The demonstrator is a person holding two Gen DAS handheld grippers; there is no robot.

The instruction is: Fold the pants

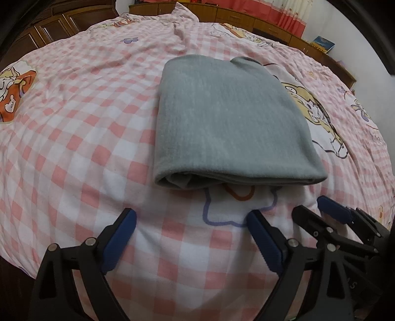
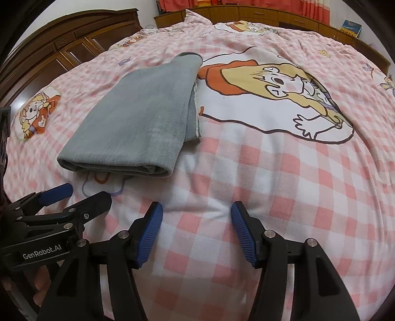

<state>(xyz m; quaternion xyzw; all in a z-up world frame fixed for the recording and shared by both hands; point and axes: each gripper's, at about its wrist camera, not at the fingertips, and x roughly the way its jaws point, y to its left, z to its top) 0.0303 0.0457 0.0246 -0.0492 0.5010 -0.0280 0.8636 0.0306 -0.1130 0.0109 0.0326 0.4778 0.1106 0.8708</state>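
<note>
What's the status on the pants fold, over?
Left hand-held gripper open, empty. Right hand-held gripper open, empty. Grey fleece pants folded flat on pink checked bedsheet. Nothing in the way.

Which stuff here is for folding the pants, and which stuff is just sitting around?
For the job:
grey pants, folded
left gripper, open, empty
right gripper, open, empty

Just around:
checked bedcover
wooden cabinets
blue book
red curtain

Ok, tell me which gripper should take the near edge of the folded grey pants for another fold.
Left, probably. The left gripper sits wide open right below the near edge of the grey pants. The right gripper is open too, but only checked bedsheet lies ahead of it; the pants lie off to its left.
</note>
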